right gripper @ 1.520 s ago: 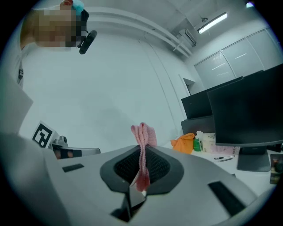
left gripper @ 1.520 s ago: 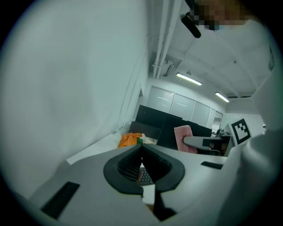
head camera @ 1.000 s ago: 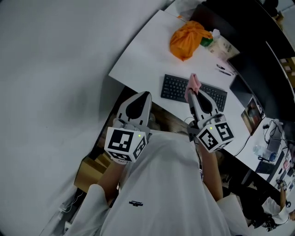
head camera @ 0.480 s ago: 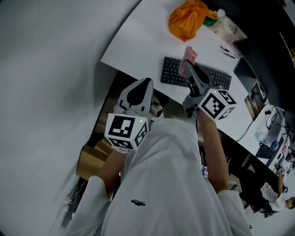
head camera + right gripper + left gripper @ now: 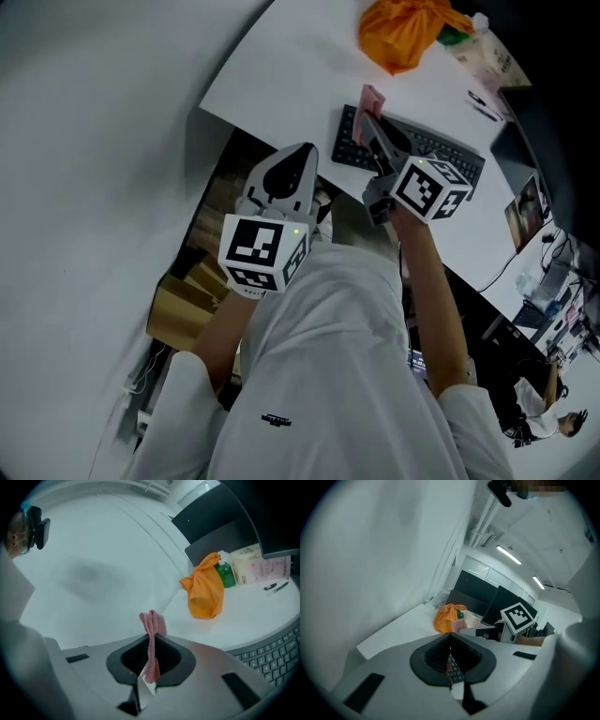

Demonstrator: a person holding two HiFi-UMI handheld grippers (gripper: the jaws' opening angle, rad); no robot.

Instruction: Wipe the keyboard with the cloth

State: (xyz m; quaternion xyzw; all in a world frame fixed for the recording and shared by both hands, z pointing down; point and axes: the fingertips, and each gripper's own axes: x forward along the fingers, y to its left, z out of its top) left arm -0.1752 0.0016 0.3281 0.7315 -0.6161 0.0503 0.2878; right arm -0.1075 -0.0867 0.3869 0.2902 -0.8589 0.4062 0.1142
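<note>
A black keyboard (image 5: 441,150) lies on the white desk (image 5: 281,66); its keys show at the lower right of the right gripper view (image 5: 272,656). My right gripper (image 5: 371,120) hovers over the keyboard's left end, shut on a pink cloth (image 5: 371,97) that sticks up from between its jaws (image 5: 152,625). My left gripper (image 5: 291,169) is held back near my body, below the desk edge, its jaws shut with nothing between them (image 5: 450,641).
An orange bag (image 5: 408,33) sits at the desk's far side with a green bottle (image 5: 227,573) and a tissue pack (image 5: 260,566) beside it. Pens (image 5: 483,108) lie right of the keyboard. Dark monitors (image 5: 487,599) stand behind. Cardboard boxes (image 5: 178,309) sit under the desk.
My right gripper has carried the pink cloth forward and left, over the keyboard's left end. The left gripper has stayed near my body.
</note>
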